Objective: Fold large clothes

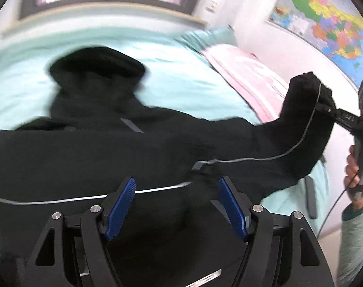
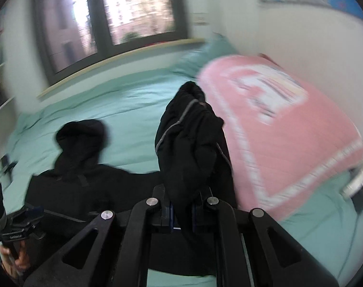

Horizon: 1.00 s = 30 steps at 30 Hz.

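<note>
A black hooded jacket (image 1: 90,148) lies spread on the mint-green bed (image 1: 176,71), hood (image 1: 95,64) toward the window. My left gripper (image 1: 176,205) is open just above the jacket's body, its blue pads (image 1: 120,208) apart and holding nothing. My right gripper (image 2: 181,211) is shut on the jacket's sleeve (image 2: 188,129) and holds it lifted off the bed. In the left wrist view the right gripper (image 1: 330,110) pinches the raised sleeve end (image 1: 306,95) at the right. The left gripper (image 2: 25,222) shows at the lower left of the right wrist view.
A folded pink blanket (image 2: 289,131) lies on the bed at the right, close to the lifted sleeve. A window (image 2: 109,16) is behind the bed. A coloured map (image 1: 325,16) hangs on the right wall. A green pillow (image 1: 210,35) sits at the bed's far corner.
</note>
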Each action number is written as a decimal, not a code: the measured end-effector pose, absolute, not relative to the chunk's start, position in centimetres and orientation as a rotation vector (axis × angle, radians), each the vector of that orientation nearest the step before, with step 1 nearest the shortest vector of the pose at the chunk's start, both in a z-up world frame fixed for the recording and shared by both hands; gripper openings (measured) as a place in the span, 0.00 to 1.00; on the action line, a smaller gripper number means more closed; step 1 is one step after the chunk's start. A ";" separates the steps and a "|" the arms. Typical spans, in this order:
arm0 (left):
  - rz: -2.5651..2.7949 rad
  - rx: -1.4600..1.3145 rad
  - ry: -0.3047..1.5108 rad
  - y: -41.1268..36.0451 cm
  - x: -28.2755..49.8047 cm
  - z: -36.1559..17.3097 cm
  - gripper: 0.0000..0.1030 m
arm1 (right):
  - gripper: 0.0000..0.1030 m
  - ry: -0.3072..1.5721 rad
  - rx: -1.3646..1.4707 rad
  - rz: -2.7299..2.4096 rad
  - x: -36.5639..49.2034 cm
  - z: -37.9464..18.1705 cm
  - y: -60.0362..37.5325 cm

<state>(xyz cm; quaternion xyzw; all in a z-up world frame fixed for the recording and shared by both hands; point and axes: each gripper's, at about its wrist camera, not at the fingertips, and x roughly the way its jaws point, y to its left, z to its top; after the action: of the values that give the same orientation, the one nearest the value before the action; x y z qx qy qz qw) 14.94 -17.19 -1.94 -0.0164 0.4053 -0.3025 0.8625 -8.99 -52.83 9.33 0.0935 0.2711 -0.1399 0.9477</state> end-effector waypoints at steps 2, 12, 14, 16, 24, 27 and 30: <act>-0.581 -0.042 0.836 -13.7 15.3 -1.3 0.71 | 0.13 0.552 0.157 -0.236 -7.6 10.0 -49.3; -0.405 -0.180 0.793 2.5 14.9 -1.5 0.71 | 0.13 0.638 0.000 -0.010 0.5 8.9 -28.8; -0.380 -0.190 0.798 4.8 14.9 -2.0 0.71 | 0.13 0.656 -0.018 0.032 2.0 8.0 -25.2; -0.331 -0.175 0.807 6.4 14.8 -2.5 0.71 | 0.13 0.695 -0.027 0.088 4.0 6.4 -21.0; -0.300 -0.229 0.809 11.2 14.4 -4.6 0.71 | 0.13 0.868 -0.048 0.197 11.3 -3.1 -9.5; -0.311 -0.235 0.823 12.1 14.4 -5.5 0.71 | 0.15 0.947 -0.013 0.189 13.5 -7.7 -8.9; -0.331 -0.230 0.841 12.0 14.7 -6.0 0.71 | 0.16 0.979 0.037 0.198 14.1 -9.9 -9.6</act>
<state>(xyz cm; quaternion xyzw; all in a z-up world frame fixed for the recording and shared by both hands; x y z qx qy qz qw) 14.74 12.03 -6.02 -0.1108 0.4053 -0.1597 0.8933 14.08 -9.59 -9.86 0.0178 0.4695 0.0949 0.8777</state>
